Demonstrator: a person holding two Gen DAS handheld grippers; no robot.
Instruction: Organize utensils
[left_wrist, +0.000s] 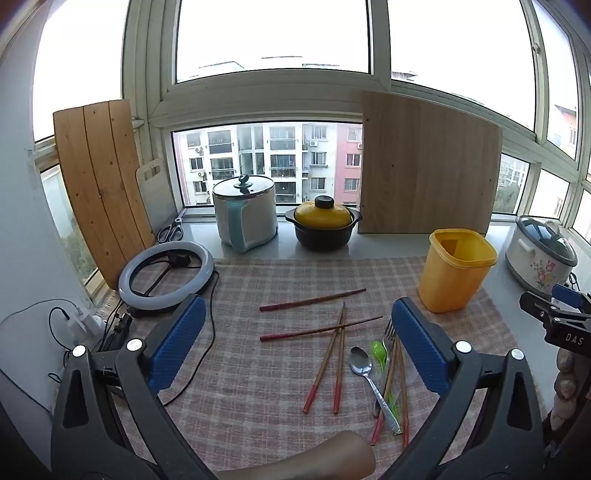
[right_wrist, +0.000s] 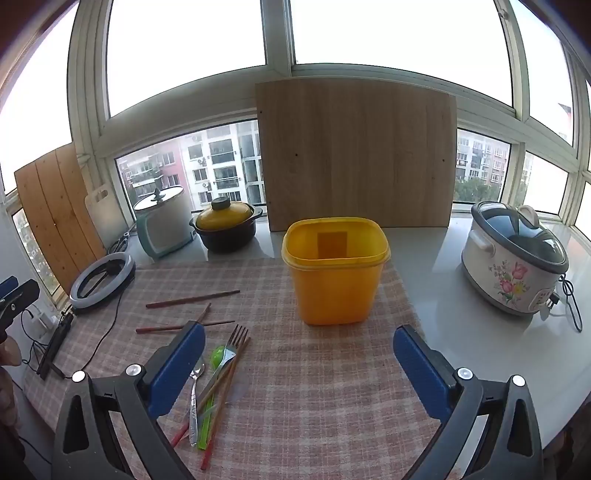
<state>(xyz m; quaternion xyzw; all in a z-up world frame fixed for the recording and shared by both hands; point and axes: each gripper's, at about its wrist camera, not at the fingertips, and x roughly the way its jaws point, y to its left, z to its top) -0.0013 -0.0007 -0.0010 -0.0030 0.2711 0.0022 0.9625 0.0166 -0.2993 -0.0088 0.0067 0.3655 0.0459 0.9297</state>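
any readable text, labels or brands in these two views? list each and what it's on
"DAS": white letters on the black body of the right gripper, seen at the right edge of the left wrist view.
Nothing else readable: the yellow container has a plain darker patch with no print, the flowered cooker shows only a floral pattern, and the spoon handle has embossing too small to read.

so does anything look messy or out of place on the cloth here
Yes. The chopsticks lie scattered and crossed on the checked cloth, and a spoon, fork and green spoon sit piled over more chopsticks. The yellow bin stands upright and looks empty. Nothing appears spilled or broken.
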